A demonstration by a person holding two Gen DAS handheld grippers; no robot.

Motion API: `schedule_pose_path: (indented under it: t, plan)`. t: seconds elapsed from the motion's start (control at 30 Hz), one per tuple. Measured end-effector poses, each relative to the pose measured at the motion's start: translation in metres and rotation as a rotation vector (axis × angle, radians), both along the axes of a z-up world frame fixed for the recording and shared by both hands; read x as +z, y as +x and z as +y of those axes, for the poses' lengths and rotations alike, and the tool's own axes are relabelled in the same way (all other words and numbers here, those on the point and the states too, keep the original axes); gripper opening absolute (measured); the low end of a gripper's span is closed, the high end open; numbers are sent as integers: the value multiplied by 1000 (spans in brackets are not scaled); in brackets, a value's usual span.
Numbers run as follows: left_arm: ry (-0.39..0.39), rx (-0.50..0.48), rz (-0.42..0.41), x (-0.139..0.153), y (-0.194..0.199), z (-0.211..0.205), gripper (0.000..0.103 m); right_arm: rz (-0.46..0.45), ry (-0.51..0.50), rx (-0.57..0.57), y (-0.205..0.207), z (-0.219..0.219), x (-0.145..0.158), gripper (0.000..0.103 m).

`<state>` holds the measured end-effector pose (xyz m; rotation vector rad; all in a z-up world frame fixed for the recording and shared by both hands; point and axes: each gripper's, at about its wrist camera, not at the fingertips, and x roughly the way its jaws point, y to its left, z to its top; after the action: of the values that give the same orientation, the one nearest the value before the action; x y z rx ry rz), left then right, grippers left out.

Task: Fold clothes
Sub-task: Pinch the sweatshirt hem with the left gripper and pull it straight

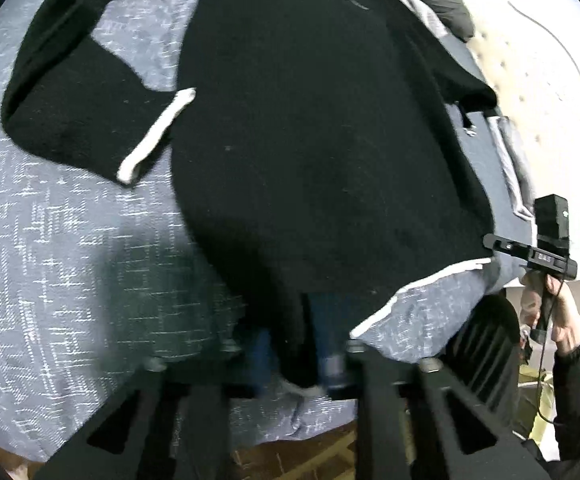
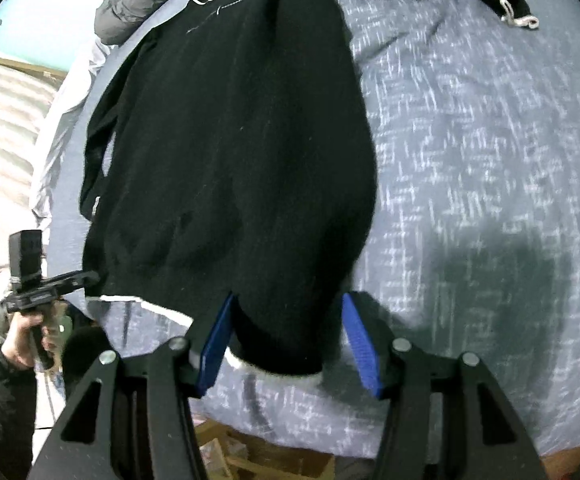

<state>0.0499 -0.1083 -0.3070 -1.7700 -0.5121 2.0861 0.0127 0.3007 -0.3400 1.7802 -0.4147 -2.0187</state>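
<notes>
A black knitted sweater (image 2: 226,152) with white-edged hem is spread on grey flecked bedding (image 2: 470,160). Its hem seems pinched by the closed left gripper (image 1: 302,360). The right gripper (image 2: 286,336) is held apart, straddling the hem corner.

Both views dim and cool-toned, with strong fisheye bending and black vignette at the corners. Left wrist view: motion blur smears the near foreground, and the black sweater (image 1: 310,140) reads as a nearly textureless mass. A soft shadow darkens the patterned bedspread (image 1: 50,240) at lower left. Brightest patch is the pale area at upper right. Right wrist view: the bedspread weave streaks with blur on the right; a broad grey shadow (image 2: 502,280) lies there.
</notes>
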Motion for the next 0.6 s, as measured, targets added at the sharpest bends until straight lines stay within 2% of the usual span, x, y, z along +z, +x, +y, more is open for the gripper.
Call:
schedule_pose_path:
  t: [0.13,0.17,0.2,0.3,0.47,0.6]
  plan:
    - [10,-12,36,11,1,0,6,12,-3,-3,9,2,2,55]
    - [12,-12,46,15,2,-1,6,19,-3,0,8,3,3,44]
    - [14,-13,55,19,3,-3,6,25,-3,3,7,5,4,27]
    - [14,-10,86,32,6,-14,6,48,10,23,12,3,13,6]
    - [-22,-27,126,50,17,-30,6,107,7,57,22,4,41,4]
    - [-41,-22,97,36,16,-30,6,90,67,145,31,-11,40,3]
